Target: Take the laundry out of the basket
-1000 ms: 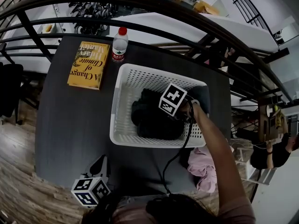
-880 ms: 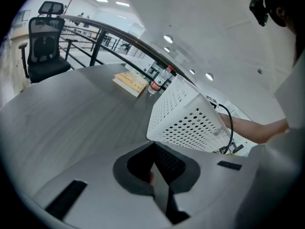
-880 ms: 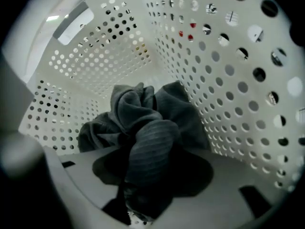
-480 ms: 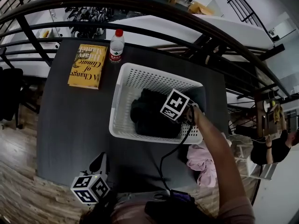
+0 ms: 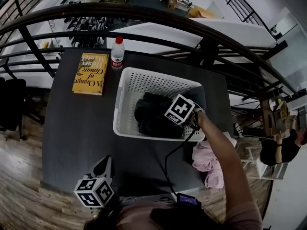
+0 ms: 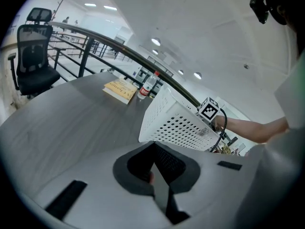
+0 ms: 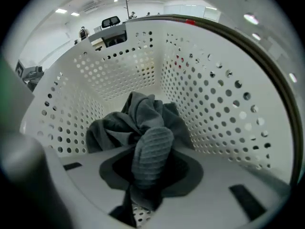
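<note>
R gripper (image 7: 145, 194): jaws just closing, now pinching dark cloth (image 7: 143, 118) inside basket (image 5: 125, 99) | L gripper (image 6: 159, 175): jaws pressed together, empty, by table (image 5: 76, 128) edge

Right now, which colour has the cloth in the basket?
Dark grey cloth, ribbed at one edge; the right gripper view shows it best.

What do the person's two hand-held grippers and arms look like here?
The left hand-held gripper and right hand-held gripper have grey bodies, each with a white cube of black square markers. A black cable leaves the right one. The right forearm is unsleeved.
</note>
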A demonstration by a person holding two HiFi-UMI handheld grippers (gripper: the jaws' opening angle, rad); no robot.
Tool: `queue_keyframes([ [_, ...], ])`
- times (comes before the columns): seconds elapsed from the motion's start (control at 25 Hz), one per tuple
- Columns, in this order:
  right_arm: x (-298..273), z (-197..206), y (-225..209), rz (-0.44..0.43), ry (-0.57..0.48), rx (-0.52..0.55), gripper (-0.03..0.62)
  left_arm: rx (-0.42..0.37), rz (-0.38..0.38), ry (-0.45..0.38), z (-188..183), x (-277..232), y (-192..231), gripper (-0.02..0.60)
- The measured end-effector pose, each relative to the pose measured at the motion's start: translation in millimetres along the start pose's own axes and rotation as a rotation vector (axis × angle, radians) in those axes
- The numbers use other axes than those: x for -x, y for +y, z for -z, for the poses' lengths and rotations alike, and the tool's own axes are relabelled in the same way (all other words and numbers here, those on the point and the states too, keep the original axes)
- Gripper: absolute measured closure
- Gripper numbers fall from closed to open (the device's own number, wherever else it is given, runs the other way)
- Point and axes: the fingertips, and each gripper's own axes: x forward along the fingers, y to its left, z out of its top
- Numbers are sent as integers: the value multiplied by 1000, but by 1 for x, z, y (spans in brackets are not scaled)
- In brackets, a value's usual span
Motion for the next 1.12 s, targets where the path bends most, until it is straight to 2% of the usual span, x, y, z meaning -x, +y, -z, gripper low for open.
queue_keyframes([
  [0.56,66,0,-11,168,-209,-130,490,-77,49,-19,-7,14,-17,584],
  [1.12,146,-4,-12,331,-416,-209,499,-147,101,-28,-10,29,-42,584],
])
